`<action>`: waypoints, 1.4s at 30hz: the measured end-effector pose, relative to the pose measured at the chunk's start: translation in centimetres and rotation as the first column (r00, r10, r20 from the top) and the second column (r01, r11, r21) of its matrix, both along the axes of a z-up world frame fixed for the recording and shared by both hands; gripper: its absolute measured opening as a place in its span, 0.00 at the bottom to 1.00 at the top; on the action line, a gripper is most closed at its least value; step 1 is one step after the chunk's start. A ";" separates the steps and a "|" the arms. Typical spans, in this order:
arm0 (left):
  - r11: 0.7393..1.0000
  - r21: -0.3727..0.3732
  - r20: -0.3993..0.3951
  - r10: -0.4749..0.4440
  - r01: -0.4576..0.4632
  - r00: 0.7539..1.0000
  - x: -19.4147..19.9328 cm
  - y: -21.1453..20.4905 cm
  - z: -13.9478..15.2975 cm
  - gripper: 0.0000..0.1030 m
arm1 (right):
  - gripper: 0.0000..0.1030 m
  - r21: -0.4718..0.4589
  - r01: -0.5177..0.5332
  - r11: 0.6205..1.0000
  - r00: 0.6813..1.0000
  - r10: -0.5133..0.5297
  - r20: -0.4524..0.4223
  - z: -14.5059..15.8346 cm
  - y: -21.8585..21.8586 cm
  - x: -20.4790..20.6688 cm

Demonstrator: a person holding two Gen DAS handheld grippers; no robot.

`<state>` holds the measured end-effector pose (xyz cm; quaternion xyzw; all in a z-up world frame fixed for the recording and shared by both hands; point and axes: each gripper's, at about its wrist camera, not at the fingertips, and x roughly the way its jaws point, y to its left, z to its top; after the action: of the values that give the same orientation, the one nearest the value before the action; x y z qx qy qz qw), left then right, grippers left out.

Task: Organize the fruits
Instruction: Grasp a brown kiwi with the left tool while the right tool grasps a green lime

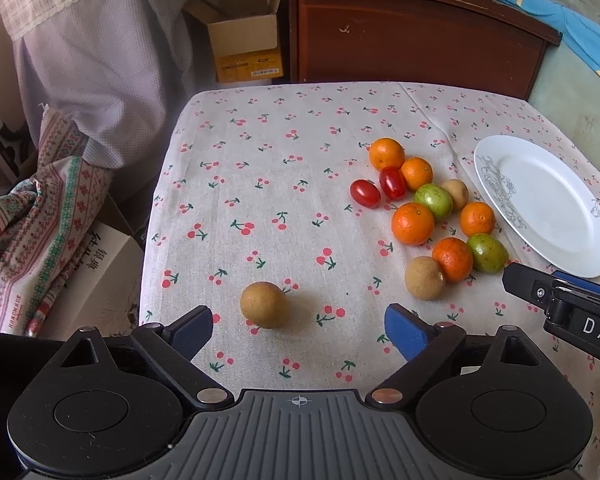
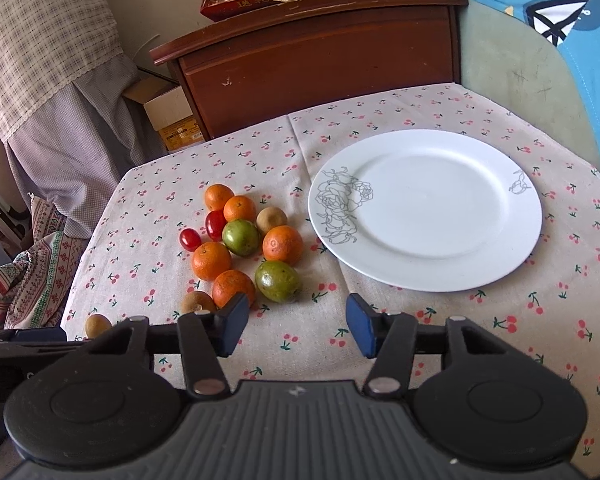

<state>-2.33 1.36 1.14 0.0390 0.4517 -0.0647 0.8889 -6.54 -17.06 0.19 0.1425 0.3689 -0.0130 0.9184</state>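
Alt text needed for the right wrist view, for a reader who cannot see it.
An empty white plate sits on a cherry-print tablecloth, with a cluster of oranges, green fruits, cherry tomatoes and small brown fruits to its left. The right hand-held gripper hovers in front, open and holding nothing.

Daylight falls on a cherry-print tablecloth (image 2: 440, 320); behind stands a dark wooden cabinet (image 2: 320, 60), a cardboard box (image 1: 244, 40) beside it

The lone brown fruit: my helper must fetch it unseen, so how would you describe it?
On the cherry-print tablecloth, look away from the white plate and the fruit cluster beside it. The lone brown fruit sits apart, just ahead of the left gripper. It is round, tan, and touches no other fruit.
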 end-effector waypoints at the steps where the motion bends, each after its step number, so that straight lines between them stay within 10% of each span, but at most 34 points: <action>1: 1.000 0.001 0.000 -0.004 0.004 1.000 0.0 -0.1 0.0 0.85 | 0.46 -0.002 -0.004 1.000 1.000 0.004 0.006 0.0 0.1 0.0; 10: 0.999 -0.044 0.023 -0.022 0.023 0.999 -0.2 0.1 0.0 0.59 | 0.36 0.042 -0.001 0.999 1.000 0.000 0.023 -0.6 -0.4 0.2; 42: 0.975 -0.124 0.116 -0.172 0.186 0.978 -0.6 -2.0 -1.0 0.59 | 0.28 0.103 -0.031 0.994 0.999 0.027 0.040 -2.1 -0.7 2.4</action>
<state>-2.98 -0.62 0.19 0.0232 0.3941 -0.1724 0.9025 -4.12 -17.76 -1.88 0.1849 0.3534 0.0221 0.9168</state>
